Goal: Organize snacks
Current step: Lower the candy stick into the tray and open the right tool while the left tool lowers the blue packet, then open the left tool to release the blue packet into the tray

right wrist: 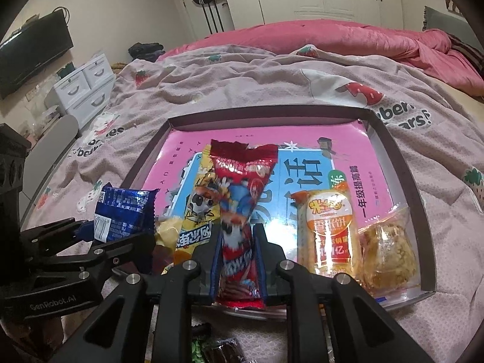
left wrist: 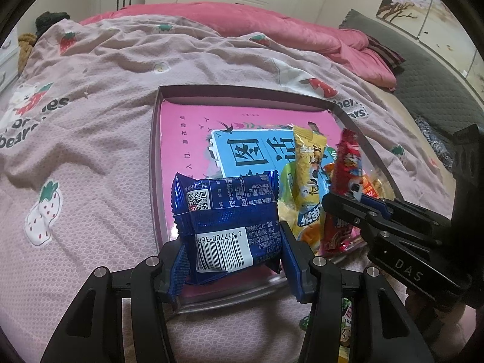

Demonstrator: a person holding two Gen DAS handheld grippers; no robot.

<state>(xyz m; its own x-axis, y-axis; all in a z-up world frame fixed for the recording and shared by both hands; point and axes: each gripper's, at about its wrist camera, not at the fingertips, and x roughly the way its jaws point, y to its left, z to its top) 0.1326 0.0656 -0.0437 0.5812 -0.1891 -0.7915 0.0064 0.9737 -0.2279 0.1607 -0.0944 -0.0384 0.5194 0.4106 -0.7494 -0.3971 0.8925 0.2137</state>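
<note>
A shallow grey box [left wrist: 153,157] [right wrist: 403,178] lies on the bed, with a pink book cover lining its bottom. My left gripper [left wrist: 233,242] [right wrist: 116,231] is shut on a blue foil snack packet [left wrist: 227,208] [right wrist: 124,208], held upright over the box's near left corner. My right gripper [right wrist: 239,242] [left wrist: 348,208] is shut on a long red snack packet [right wrist: 243,181] [left wrist: 348,154] that stands up from the box's near edge. A yellow packet [right wrist: 201,211] [left wrist: 308,175] leans just left of the red one. An orange rice-cracker packet [right wrist: 329,233] and a clear-wrapped biscuit [right wrist: 387,251] lie at the near right of the box.
The box rests on a pink strawberry-print blanket [left wrist: 90,139]. A pink quilt [right wrist: 332,39] is heaped at the far side. Loose dark and green wrappers [right wrist: 217,349] lie on the bed below the right gripper. White drawers [right wrist: 84,87] stand left of the bed.
</note>
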